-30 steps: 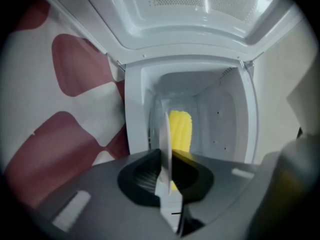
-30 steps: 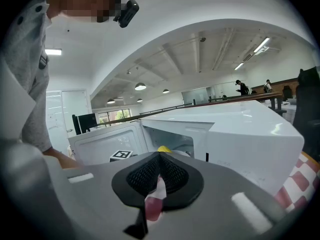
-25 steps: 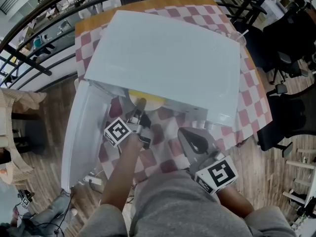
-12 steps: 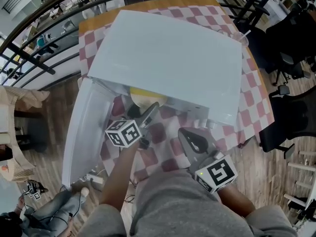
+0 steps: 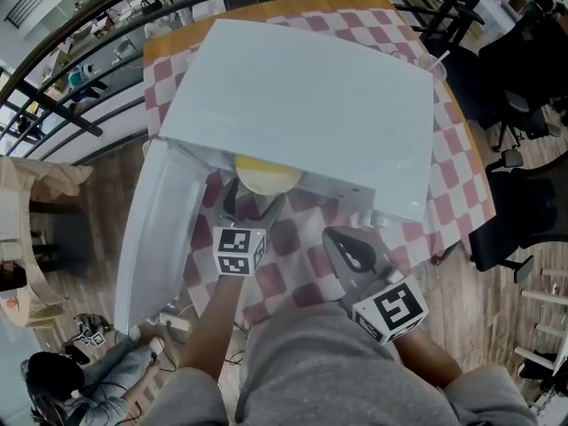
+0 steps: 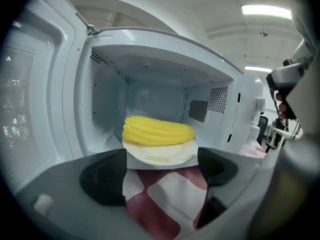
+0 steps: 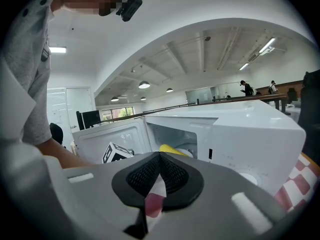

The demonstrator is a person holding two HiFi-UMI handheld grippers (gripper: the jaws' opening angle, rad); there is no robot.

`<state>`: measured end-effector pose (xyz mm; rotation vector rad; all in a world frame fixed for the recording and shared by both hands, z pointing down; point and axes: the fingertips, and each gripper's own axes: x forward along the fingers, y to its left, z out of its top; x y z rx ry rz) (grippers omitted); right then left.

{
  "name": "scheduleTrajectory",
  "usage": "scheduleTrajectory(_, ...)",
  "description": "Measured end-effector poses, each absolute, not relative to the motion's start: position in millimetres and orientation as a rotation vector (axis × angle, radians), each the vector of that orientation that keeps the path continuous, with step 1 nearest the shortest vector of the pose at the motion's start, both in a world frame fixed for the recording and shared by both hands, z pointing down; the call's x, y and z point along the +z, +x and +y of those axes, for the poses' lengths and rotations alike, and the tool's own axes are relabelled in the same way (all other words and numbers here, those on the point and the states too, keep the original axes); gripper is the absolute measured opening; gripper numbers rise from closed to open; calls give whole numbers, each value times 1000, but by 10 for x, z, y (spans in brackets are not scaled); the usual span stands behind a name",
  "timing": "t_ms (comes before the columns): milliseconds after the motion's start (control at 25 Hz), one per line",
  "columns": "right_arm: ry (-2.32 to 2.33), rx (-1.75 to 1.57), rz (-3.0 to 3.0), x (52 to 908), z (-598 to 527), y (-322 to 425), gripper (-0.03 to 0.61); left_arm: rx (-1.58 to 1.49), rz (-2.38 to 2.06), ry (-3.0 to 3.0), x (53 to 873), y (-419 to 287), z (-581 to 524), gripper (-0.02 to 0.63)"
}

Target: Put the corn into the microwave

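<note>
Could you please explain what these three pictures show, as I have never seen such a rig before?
There is no robot here: a person holds a two-jaw gripper in each hand. The head view comes from a camera on the person's head, looking down. The other two cameras ride on the grippers and look along their jaws. A white microwave stands on a checked tablecloth, its door swung open. Inside, the corn lies on a small plate. The left gripper faces it with jaws wide apart; they have just been opening, and nothing is between them. The right gripper has its jaws shut and empty.
</note>
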<state>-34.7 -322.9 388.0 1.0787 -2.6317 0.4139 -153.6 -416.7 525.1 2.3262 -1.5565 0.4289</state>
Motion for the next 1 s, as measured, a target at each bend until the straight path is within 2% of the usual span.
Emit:
scheduleTrajectory(400, 1087, 415, -2624, 3892, -3254, -340, -2, 482, -1563, 2331, 5275, -1477, -4341, 407)
scheduleTrajectory(560, 1098, 419, -2620, 3905, -3257, -335, -2, 491, -1577, 2305, 5287, -1468, -4429, 348)
scheduleTrajectory(880, 1132, 408, -2623, 3852, -3237, -262, -2, 516, -1578, 2263, 5270, -1429, -4557, 290)
scheduleTrajectory(1000, 1152, 396, -2632, 3781, -3189, -193, -2, 508, -1588, 2232, 5240, -1439, -4574, 235)
